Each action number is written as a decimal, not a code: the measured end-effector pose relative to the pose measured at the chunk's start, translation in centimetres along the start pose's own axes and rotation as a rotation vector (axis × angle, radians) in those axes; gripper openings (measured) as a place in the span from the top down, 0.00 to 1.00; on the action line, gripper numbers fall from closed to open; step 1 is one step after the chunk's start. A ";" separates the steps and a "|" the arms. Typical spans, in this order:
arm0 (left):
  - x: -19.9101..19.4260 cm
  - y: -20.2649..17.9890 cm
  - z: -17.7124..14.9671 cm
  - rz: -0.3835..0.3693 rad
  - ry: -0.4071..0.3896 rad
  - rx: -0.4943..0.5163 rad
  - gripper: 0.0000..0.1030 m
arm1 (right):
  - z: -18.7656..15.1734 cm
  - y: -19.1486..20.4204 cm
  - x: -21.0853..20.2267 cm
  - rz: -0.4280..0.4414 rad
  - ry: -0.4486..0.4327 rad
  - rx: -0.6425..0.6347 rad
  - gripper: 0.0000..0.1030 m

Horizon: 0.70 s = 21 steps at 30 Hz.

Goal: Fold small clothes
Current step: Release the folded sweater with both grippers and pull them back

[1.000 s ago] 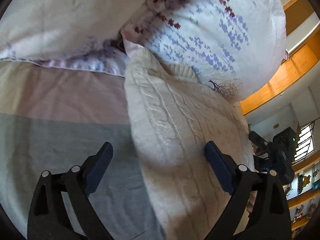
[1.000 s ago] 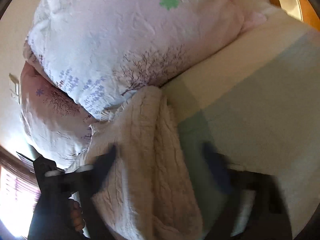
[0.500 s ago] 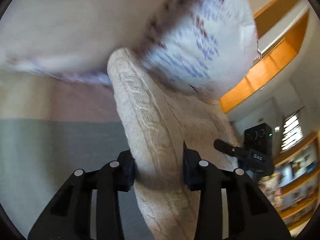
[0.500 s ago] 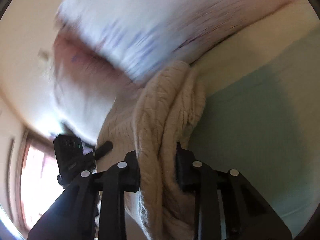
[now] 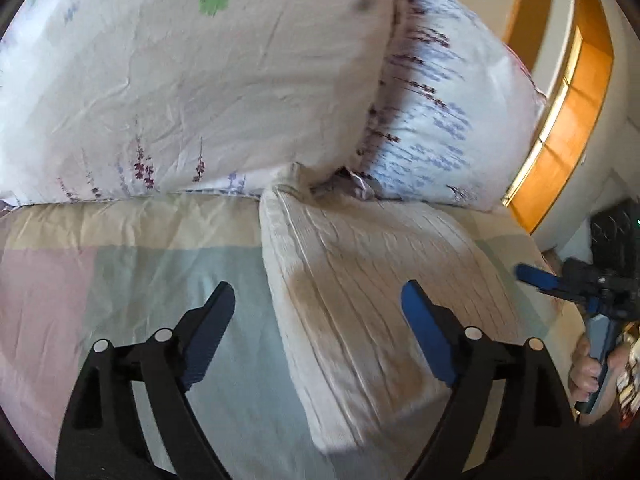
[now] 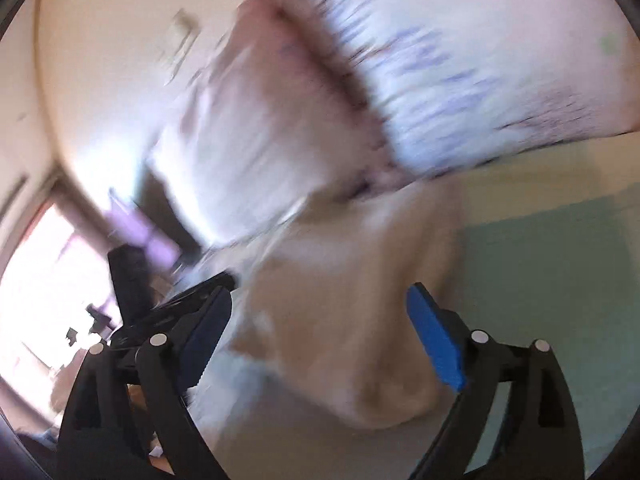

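Note:
A cream cable-knit sweater (image 5: pixel 372 292) lies folded on the bed, its far end against the pillows. My left gripper (image 5: pixel 316 320) is open above its left edge and holds nothing. The right gripper shows at the right edge of the left wrist view (image 5: pixel 536 276), beside the sweater. In the blurred right wrist view my right gripper (image 6: pixel 320 320) is open, with the sweater (image 6: pixel 360 320) lying between and beyond its fingers, not clamped.
Two floral pillows (image 5: pixel 200 92) (image 5: pixel 448 120) stand behind the sweater. The bedsheet (image 5: pixel 120 280) has pale green, pink and yellow blocks. A wooden headboard or shelf (image 5: pixel 568 120) runs at the right. A bright window (image 6: pixel 44 280) is at the left.
Both grippers were shut on the lifted sweater half a second ago. They have opened and drawn back, and the sweater now lies flat on the bed.

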<state>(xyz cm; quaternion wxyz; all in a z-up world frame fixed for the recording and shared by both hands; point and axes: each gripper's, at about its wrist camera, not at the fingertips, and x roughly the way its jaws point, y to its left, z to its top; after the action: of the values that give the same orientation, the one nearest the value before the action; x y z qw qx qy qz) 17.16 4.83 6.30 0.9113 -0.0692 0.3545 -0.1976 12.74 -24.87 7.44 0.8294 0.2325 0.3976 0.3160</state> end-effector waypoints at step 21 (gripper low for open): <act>0.3 -3.3 -10.0 0.299 0.243 0.085 0.02 | -8.9 1.6 1.2 -0.619 0.072 -0.118 0.03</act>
<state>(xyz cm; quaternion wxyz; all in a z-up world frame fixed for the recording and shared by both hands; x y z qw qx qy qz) 9.63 1.82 -0.41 0.8832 0.0471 0.4594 -0.0817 5.65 -21.72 2.69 0.8837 0.0406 0.4596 0.0789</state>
